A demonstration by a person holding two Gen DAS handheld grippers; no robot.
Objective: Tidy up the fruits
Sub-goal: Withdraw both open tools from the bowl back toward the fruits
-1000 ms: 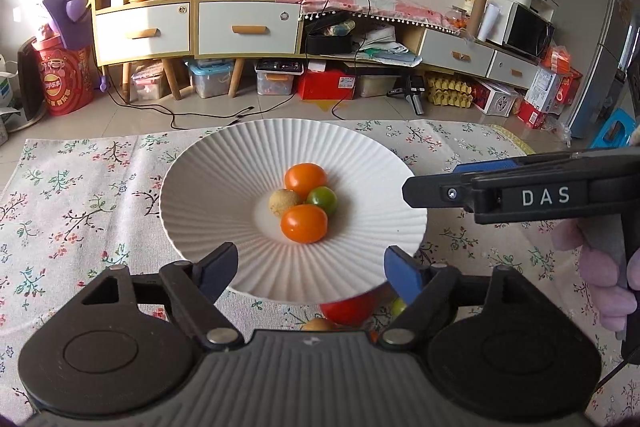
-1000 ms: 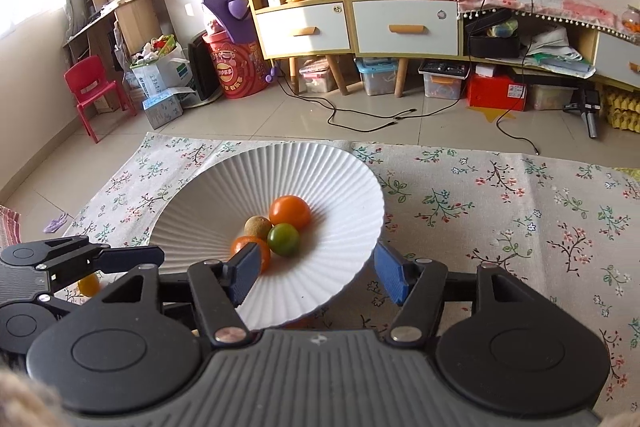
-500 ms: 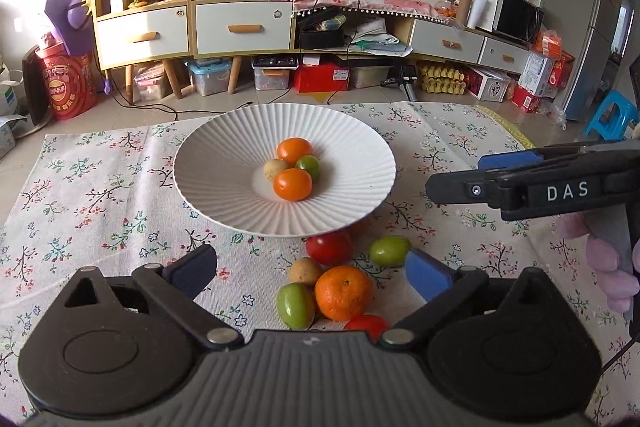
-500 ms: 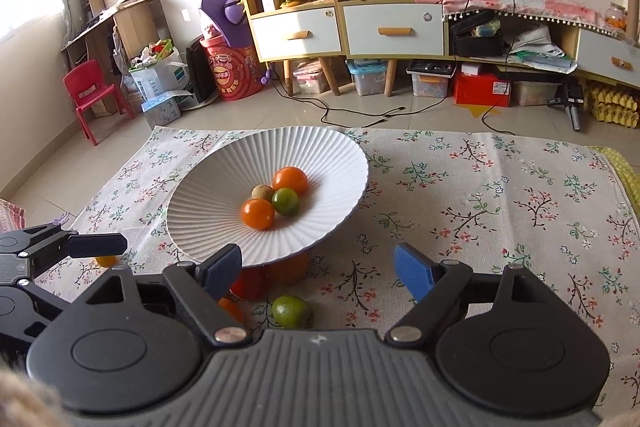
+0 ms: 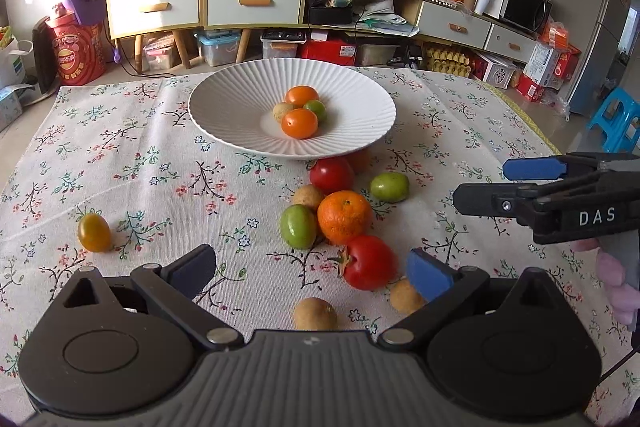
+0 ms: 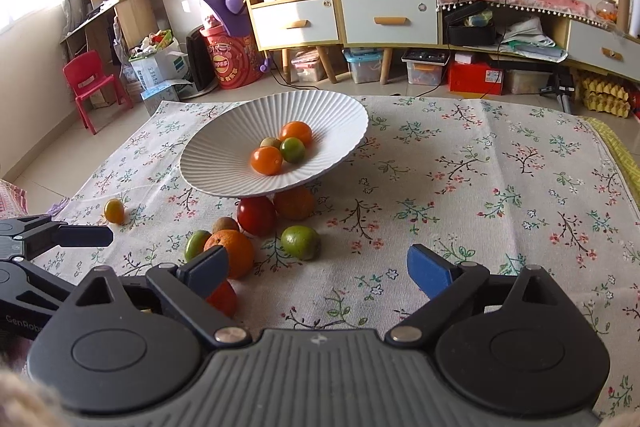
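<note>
A white ribbed plate [image 5: 224,123] [image 6: 216,163] sits on the floral cloth and holds several small fruits, orange, green and tan. In front of it lies a cluster: an orange [image 5: 345,217] [image 6: 236,251], red tomatoes [image 5: 370,268] [image 6: 256,215], green fruits [image 5: 298,226] [image 6: 300,242] and tan ones [image 5: 315,314]. A yellow tomato [image 5: 94,231] [image 6: 114,211] lies apart at the left. My left gripper [image 5: 314,269] is open and empty, just short of the cluster. My right gripper [image 6: 318,269] is open and empty, to the right of the cluster.
The floral cloth [image 5: 160,179] covers the table; its far edge drops to the floor. Behind stand cabinets with drawers [image 5: 252,3], a red bin [image 5: 76,55], a red chair [image 6: 94,87] and a blue stool [image 5: 616,119].
Both grippers have pulled back from the plate and risen. The fruit cluster in front of the plate and the yellow tomato have come into view. Both jaws stay open.
</note>
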